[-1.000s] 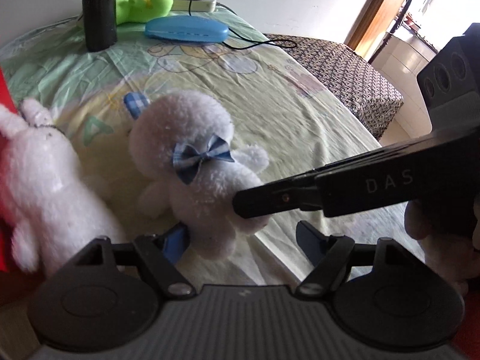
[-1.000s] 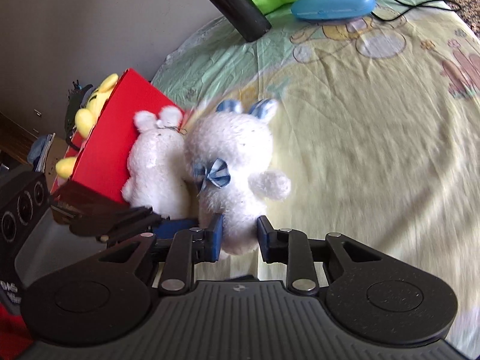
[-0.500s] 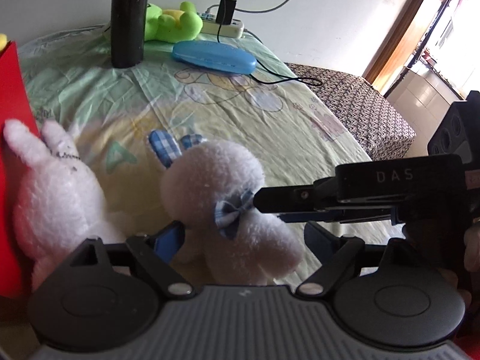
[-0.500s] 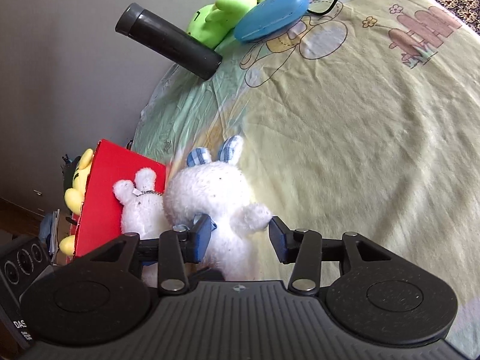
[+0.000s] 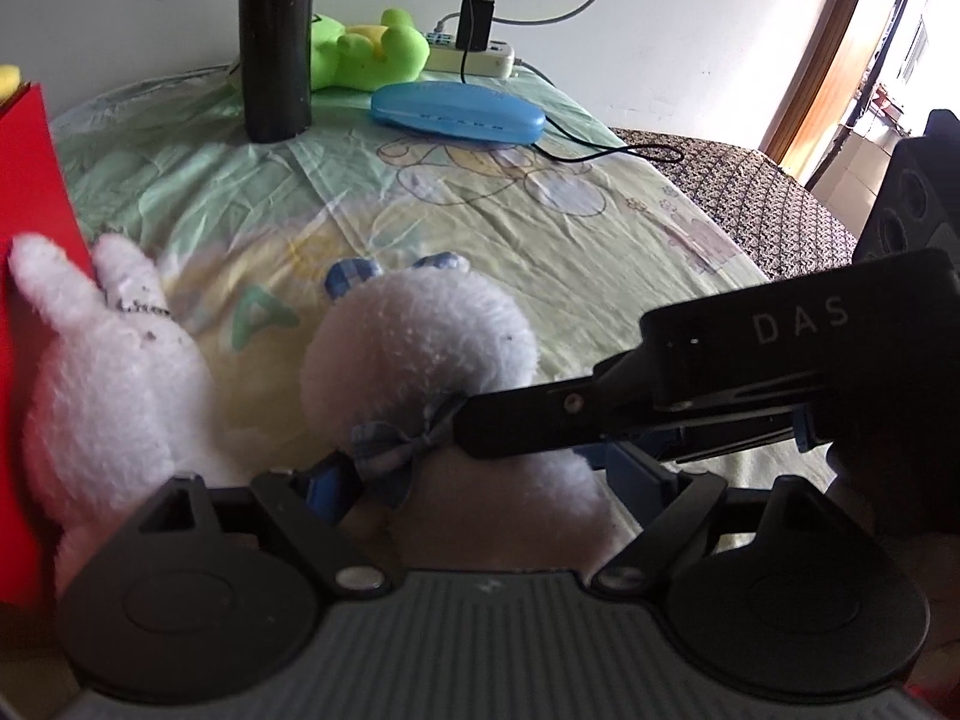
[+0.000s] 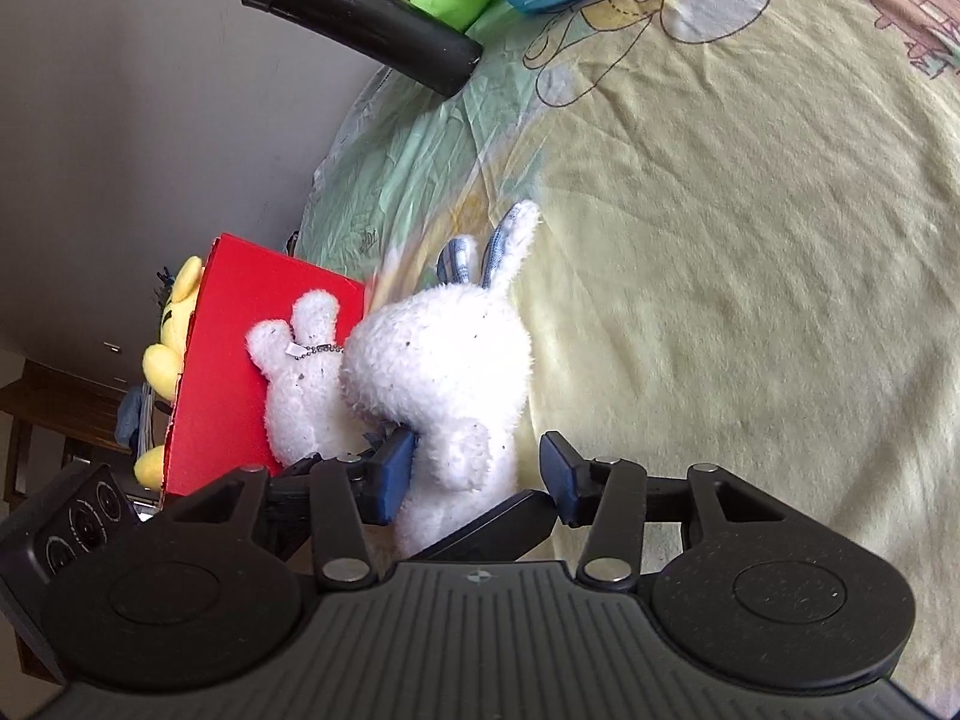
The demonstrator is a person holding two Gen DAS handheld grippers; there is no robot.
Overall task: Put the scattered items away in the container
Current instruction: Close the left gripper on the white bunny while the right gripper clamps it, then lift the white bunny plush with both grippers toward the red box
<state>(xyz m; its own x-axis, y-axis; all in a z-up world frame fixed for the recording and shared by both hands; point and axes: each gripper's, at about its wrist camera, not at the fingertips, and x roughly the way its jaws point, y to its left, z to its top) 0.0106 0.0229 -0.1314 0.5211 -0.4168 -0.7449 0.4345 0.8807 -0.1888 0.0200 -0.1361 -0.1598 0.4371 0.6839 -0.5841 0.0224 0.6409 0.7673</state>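
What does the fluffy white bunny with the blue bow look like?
The fluffy white plush bunny with a blue checked bow has blue checked ears, stubby arms and small dark specks in its fur. It sits on the yellow cartoon-print sheet, leaning against a smaller white plush bunny. Both tools reach around its body.

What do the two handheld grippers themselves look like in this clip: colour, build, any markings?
Both are matte black plastic. Each wrist view shows a ribbed grey-black housing flanked by two round discs, with angled linkage arms on silver pivot screws carrying blue finger pads. Seen from the left gripper, the right gripper is a long black bar printed "DAS" in pale letters. No cables or sleeves show.
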